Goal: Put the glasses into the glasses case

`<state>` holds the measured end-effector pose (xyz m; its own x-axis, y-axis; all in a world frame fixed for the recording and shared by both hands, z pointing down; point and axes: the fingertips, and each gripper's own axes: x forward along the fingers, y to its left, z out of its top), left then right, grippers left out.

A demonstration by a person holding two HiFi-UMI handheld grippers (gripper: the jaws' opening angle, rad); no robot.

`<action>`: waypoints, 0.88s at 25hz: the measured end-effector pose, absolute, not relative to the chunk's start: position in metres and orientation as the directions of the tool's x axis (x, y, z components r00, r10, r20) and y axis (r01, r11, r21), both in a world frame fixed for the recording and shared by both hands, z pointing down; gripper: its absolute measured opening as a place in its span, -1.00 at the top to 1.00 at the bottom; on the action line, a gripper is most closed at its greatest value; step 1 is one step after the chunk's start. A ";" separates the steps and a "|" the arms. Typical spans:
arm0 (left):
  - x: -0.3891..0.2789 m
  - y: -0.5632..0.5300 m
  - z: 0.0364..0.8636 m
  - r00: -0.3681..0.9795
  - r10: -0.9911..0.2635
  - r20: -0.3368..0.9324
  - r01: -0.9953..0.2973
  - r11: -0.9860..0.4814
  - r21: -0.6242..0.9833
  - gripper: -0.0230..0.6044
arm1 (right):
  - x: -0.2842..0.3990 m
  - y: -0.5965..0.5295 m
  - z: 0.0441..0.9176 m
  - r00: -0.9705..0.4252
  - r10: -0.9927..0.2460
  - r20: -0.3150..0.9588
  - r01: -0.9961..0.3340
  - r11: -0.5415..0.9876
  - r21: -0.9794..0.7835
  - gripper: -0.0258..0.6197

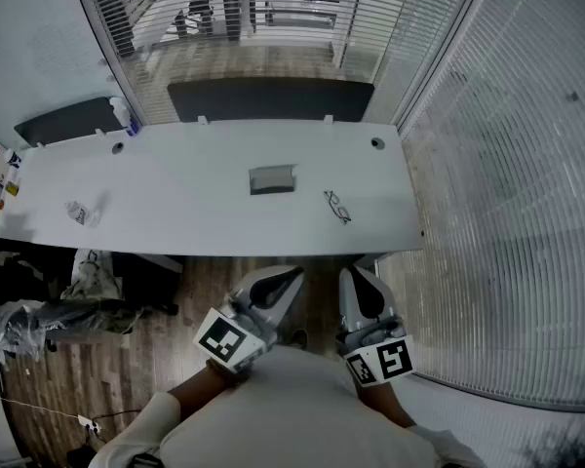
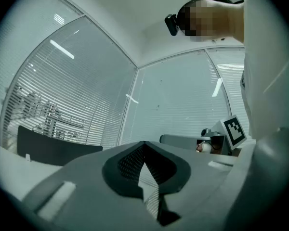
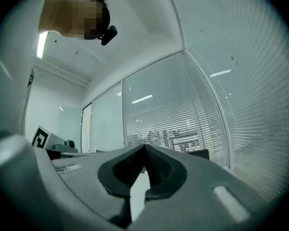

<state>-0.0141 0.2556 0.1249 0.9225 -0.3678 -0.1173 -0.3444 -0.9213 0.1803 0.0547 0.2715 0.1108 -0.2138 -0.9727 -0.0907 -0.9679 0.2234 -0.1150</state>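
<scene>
Both jaw pairs are closed on nothing; left gripper [image 1: 291, 273] and right gripper [image 1: 351, 273] hang off the smooth white tabletop's [image 1: 175, 193] near edge. Thin dark-framed glasses [image 1: 337, 206] lie toward its right end, near a grey rectangular glasses case [image 1: 272, 179] at mid-tabletop. Crumpled clear plastic [image 1: 81, 213] lies toward the left end.

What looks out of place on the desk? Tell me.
Nothing is spilled or visibly damaged. The glasses lie slanted on the white desk, right of the grey glasses case and apart from it. What looks like a crumpled clear wrapper sits loose near the desk's left front edge.
</scene>
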 end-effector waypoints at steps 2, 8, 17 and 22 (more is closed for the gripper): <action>-0.015 0.252 0.125 0.922 -0.370 -0.117 -0.346 -0.920 0.184 0.92 | 0.054 0.270 0.110 -0.214 -0.973 -0.090 -0.969 0.223 -0.109 0.92; -0.015 0.254 0.127 0.925 -0.362 -0.112 -0.337 -0.922 0.193 0.92 | 0.061 0.271 0.111 -0.188 -0.976 -0.110 -0.952 0.209 -0.225 0.92; -0.011 0.258 0.132 0.929 -0.361 -0.078 -0.338 -0.916 0.218 0.92 | 0.069 0.281 0.110 -0.173 -0.978 -0.114 -0.955 0.195 -0.222 0.92; 0.009 0.268 0.133 0.929 -0.363 -0.073 -0.337 -0.911 0.237 0.92 | 0.089 0.294 0.114 -0.163 -0.979 -0.121 -0.955 0.187 -0.231 0.92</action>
<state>0.0088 0.2678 0.1333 0.9290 -0.3628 -0.0733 -0.3371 -0.9112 0.2369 0.0891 0.2945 0.1135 -0.1628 -0.9793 -0.1206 -0.9548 0.1871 -0.2308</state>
